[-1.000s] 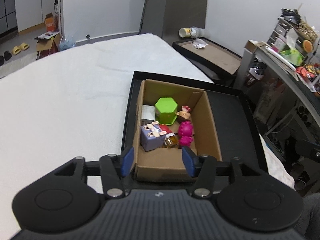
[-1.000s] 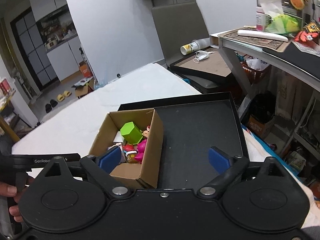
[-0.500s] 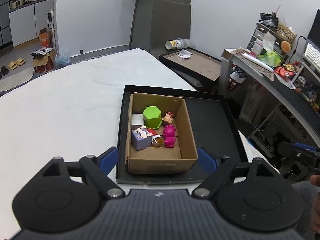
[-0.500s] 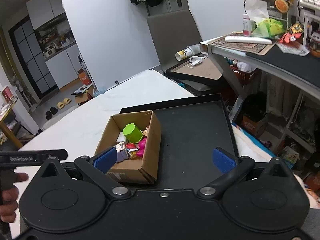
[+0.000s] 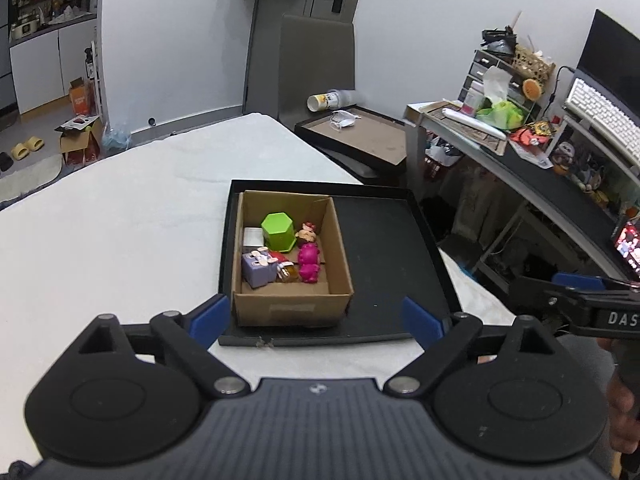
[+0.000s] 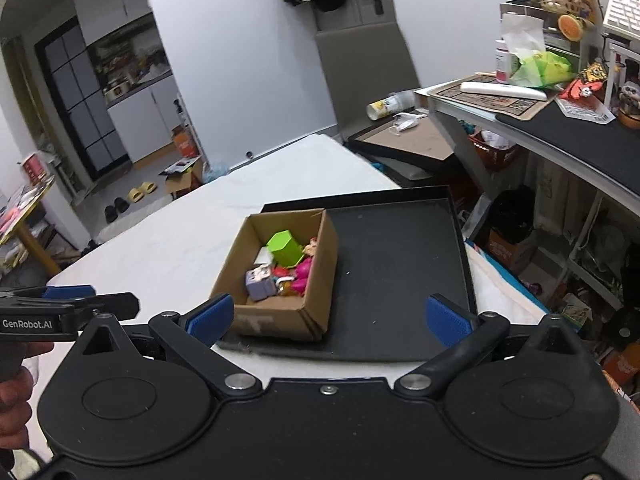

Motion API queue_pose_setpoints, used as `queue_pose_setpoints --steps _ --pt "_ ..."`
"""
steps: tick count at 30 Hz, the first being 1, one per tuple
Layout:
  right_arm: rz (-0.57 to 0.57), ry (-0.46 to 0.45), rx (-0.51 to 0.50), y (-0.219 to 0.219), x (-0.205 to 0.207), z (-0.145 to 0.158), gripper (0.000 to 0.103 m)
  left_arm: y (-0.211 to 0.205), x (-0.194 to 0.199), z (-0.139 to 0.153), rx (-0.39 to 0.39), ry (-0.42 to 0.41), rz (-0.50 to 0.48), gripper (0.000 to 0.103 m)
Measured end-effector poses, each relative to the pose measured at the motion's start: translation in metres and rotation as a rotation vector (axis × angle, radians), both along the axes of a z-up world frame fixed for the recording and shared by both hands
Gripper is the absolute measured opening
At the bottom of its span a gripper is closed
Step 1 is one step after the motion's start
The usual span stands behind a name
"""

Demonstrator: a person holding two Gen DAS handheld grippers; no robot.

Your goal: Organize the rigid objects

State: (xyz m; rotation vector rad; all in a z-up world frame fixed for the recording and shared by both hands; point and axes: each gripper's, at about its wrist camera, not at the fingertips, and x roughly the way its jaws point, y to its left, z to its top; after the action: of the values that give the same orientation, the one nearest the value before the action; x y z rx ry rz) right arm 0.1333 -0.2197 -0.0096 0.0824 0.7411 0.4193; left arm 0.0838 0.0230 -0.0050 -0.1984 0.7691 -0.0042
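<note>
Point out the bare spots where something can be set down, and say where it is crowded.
Free: the black tray floor right of the cardboard box, out to its right rim; also the white tabletop left of the tray. Crowded: inside the box, where the green hexagonal block, purple cube and pink figures sit packed.

I'm in a lived-in home: slippers (image 5: 27,146) lie by the kitchen cabinets (image 5: 38,68), a cluttered desk (image 5: 520,148) holds a keyboard (image 5: 604,118).

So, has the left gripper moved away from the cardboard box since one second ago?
Yes. The left gripper drew back from the cardboard box, and its jaws have just been opening, holding nothing.
</note>
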Motion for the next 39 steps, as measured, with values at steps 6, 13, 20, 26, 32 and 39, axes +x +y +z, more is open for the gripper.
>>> queue_pose_setpoints --steps 6,13,20,26,32,39 --pt "0.009 -0.013 0.010 -0.001 -0.013 0.011 0.103 -0.007 -0.019 0.012 0.011 -0.034 0.003 0.093" --pt "-0.013 -0.015 0.025 -0.007 -0.023 0.016 0.103 -0.009 -0.036 0.021 0.010 -0.068 0.003 0.096" --pt "-0.005 -0.030 0.009 -0.008 -0.035 0.018 0.103 -0.018 -0.048 0.020 0.039 -0.063 -0.013 0.099" --pt "0.008 -0.028 0.001 -0.008 -0.039 0.019 0.103 -0.024 -0.054 0.020 0.042 -0.052 -0.031 0.099" --pt "0.021 -0.028 0.016 -0.008 -0.041 0.020 0.103 -0.025 -0.058 0.024 0.045 -0.066 -0.038 0.099" --pt "0.016 -0.031 0.014 -0.008 -0.043 0.021 0.103 -0.022 -0.059 0.026 0.045 -0.069 -0.022 0.099"
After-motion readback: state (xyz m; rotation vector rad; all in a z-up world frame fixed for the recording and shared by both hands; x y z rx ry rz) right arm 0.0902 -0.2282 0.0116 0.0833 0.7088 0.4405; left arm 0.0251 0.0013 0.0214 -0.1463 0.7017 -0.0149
